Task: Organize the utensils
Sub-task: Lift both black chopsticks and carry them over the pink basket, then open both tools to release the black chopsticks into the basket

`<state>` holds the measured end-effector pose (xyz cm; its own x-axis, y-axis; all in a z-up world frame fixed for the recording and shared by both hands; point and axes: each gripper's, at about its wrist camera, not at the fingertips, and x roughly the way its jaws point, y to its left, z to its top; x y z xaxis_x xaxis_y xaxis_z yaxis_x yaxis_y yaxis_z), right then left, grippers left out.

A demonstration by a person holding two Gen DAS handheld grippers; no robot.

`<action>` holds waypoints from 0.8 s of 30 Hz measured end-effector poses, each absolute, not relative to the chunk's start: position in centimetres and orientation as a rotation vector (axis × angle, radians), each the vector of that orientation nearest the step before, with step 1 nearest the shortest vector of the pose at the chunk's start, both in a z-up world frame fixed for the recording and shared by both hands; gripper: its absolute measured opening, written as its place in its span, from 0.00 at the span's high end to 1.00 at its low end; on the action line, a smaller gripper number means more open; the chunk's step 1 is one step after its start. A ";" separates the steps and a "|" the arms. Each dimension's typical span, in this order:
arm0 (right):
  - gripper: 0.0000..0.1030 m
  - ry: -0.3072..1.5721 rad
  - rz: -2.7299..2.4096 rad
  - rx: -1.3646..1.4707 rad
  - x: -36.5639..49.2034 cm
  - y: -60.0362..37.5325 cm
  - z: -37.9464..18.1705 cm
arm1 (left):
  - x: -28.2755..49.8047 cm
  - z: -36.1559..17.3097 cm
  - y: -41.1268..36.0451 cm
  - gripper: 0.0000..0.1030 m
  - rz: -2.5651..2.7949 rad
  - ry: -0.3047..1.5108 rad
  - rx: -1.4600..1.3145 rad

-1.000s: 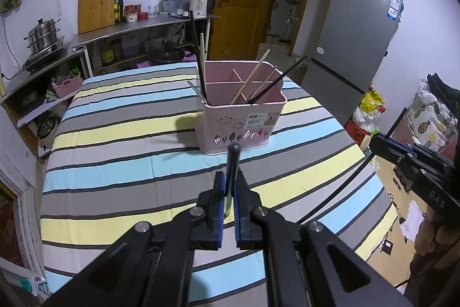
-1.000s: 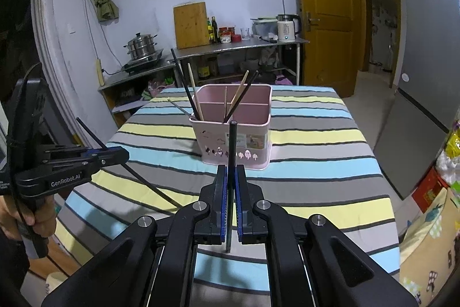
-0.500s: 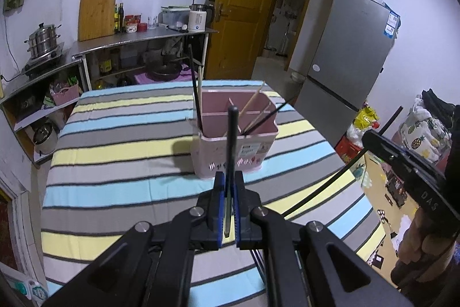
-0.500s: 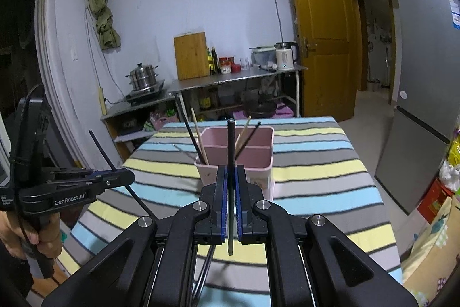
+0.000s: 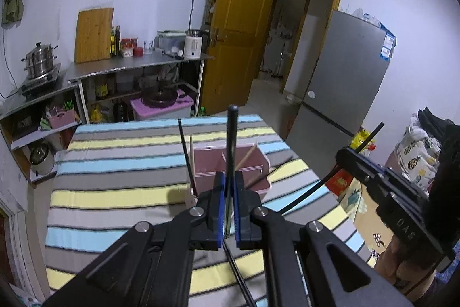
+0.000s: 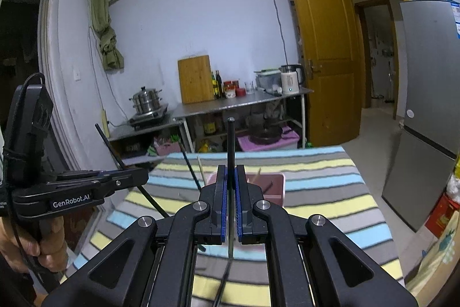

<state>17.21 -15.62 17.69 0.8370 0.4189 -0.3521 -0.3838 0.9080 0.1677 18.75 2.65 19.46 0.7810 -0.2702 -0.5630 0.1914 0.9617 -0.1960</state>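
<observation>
My left gripper (image 5: 228, 193) has its jaws clenched on a black chopstick (image 5: 231, 140), and my right gripper (image 6: 229, 186) grips another black chopstick (image 6: 230, 151). Both hover above the pink utensil holder (image 5: 211, 160) on the striped surface (image 5: 115, 163).

Pink utensil holder (image 6: 274, 186) mostly hidden behind right tongs (image 6: 229, 180).

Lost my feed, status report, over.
Left gripper shut on black chopstick. Right gripper shut on second black chopstick. Pink holder ahead on striped table. Nothing blocking.
</observation>
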 end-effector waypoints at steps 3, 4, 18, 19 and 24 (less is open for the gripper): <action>0.96 0.378 0.426 0.098 18.2 -15.3 18.3 | 19.5 20.2 2.7 0.94 -0.252 0.607 -0.137; 0.96 0.371 0.426 0.103 18.6 -15.3 18.5 | 19.8 20.4 2.6 0.94 -0.252 0.601 -0.138; 0.96 0.359 0.409 0.124 22.5 -13.8 18.0 | 23.2 19.9 3.4 0.94 -0.223 0.571 -0.155; 0.96 0.362 0.408 0.118 22.7 -13.6 17.8 | 23.4 19.6 3.5 0.94 -0.222 0.574 -0.161; 0.96 0.376 0.403 0.087 23.1 -12.5 16.5 | 24.2 18.1 3.7 0.94 -0.225 0.596 -0.179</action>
<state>23.14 -12.51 16.47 0.8520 0.3981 -0.3399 -0.3661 0.9173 0.1568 24.18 3.71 18.15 0.8044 -0.2605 -0.5339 0.1578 0.9601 -0.2307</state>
